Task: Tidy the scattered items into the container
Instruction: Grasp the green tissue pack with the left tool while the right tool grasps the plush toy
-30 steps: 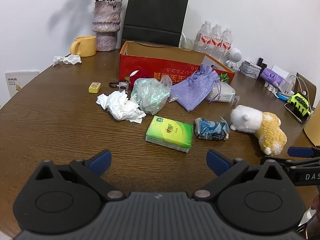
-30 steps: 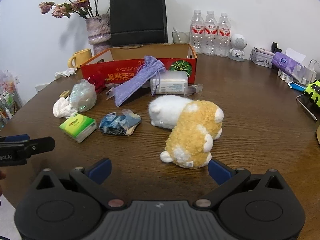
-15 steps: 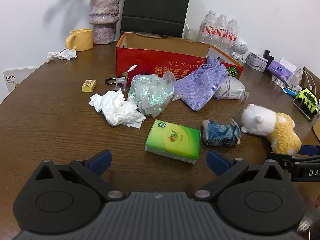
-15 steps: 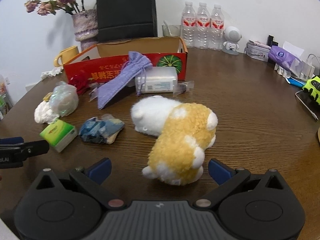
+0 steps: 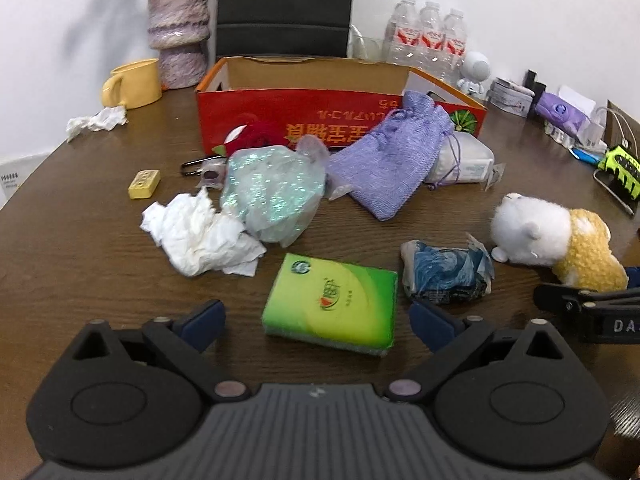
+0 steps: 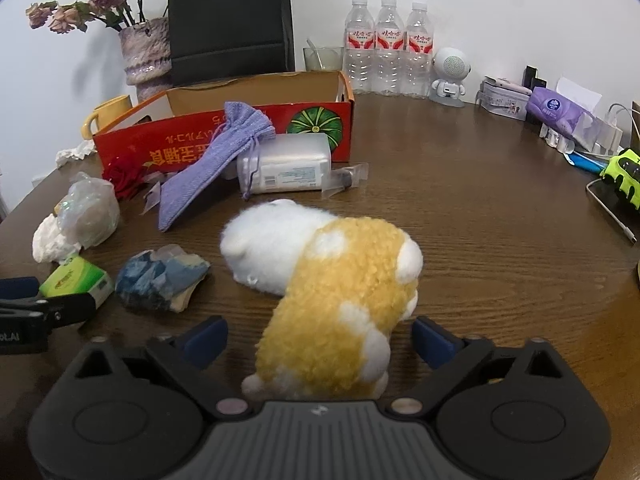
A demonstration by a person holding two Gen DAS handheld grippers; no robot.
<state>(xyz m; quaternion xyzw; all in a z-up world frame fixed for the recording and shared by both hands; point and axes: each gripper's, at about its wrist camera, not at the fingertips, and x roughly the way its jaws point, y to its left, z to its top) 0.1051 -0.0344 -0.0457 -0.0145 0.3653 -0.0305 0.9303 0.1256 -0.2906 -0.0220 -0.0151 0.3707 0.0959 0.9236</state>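
A red cardboard box (image 5: 340,116) (image 6: 192,136) stands open at the back of the brown table. Before it lie a purple pouch (image 5: 394,160), an iridescent bag (image 5: 274,192), crumpled white tissue (image 5: 200,232), a green tissue pack (image 5: 334,300), a blue wrapped packet (image 5: 446,272) and a white-and-yellow plush toy (image 6: 332,280). My left gripper (image 5: 316,320) is open, its blue fingertips either side of the green pack's near end. My right gripper (image 6: 320,338) is open, with the plush's yellow rear between its fingertips.
A white plastic pack (image 6: 286,168), a red rose (image 5: 256,138), a small yellow block (image 5: 144,184) and a carabiner (image 5: 196,166) lie near the box. A yellow mug (image 5: 132,84), vase (image 5: 178,32), black bag, water bottles (image 6: 386,46) and desk clutter line the back and right edges.
Both grippers moved forward. The left one closed in on the green tissue pack; the right one came up around the plush's rear. Both stayed open.
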